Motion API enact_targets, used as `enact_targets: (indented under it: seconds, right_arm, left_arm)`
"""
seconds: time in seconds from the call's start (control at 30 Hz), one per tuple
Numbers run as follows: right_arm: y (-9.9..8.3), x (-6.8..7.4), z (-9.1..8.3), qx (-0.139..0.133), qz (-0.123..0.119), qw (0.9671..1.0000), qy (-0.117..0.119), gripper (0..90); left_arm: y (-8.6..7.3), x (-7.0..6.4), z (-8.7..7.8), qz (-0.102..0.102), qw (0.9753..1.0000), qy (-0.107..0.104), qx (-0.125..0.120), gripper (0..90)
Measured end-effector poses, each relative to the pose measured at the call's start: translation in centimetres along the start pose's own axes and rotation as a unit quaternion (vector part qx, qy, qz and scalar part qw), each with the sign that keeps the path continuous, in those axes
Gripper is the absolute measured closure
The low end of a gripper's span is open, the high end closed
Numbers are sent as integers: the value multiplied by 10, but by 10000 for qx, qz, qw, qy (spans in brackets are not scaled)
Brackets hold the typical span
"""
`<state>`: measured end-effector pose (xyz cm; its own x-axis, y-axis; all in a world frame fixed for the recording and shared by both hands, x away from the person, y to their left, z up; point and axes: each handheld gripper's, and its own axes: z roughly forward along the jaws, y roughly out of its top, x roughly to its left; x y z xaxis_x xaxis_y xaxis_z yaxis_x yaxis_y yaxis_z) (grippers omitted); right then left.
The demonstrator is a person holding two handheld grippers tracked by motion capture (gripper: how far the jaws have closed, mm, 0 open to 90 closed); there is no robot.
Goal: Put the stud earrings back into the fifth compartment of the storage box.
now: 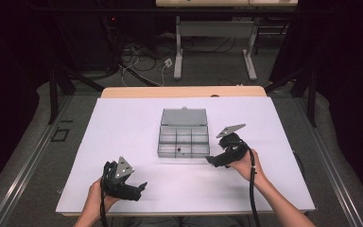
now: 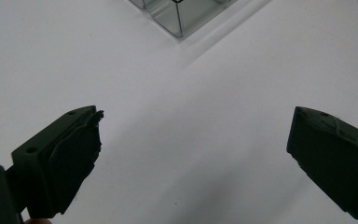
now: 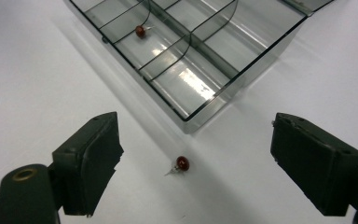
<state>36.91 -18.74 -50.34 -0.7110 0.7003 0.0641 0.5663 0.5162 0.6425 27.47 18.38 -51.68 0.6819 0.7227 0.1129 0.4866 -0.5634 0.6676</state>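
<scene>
Just off the near right corner of the clear compartment box, a red bead lies on the white table between the right gripper's wide jaws, too small for the high view; the left gripper, also wide, hovers low at near left

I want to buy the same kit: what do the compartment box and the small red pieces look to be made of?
The box looks like clear, glossy hard plastic: you see the table through its walls, and its floor glints. The red bead on the table and the bead inside the box are shiny, glass or plastic, each with a thin pin that looks like metal.
</scene>
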Motion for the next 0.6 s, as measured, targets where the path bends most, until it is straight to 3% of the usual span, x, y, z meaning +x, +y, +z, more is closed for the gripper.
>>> enact_targets:
  seconds: [0.13, 0.6]
  right_arm:
    - [-6, 4, -1, 0, -113, 9999, 36, 148]
    - [-20, 8, 1, 63, -59, 9998, 188, 101]
  left_arm:
    - [0, -1, 0, 3, 10000, -3, -30, 33]
    - [0, 0, -1, 46, 10000, 13, -15, 33]
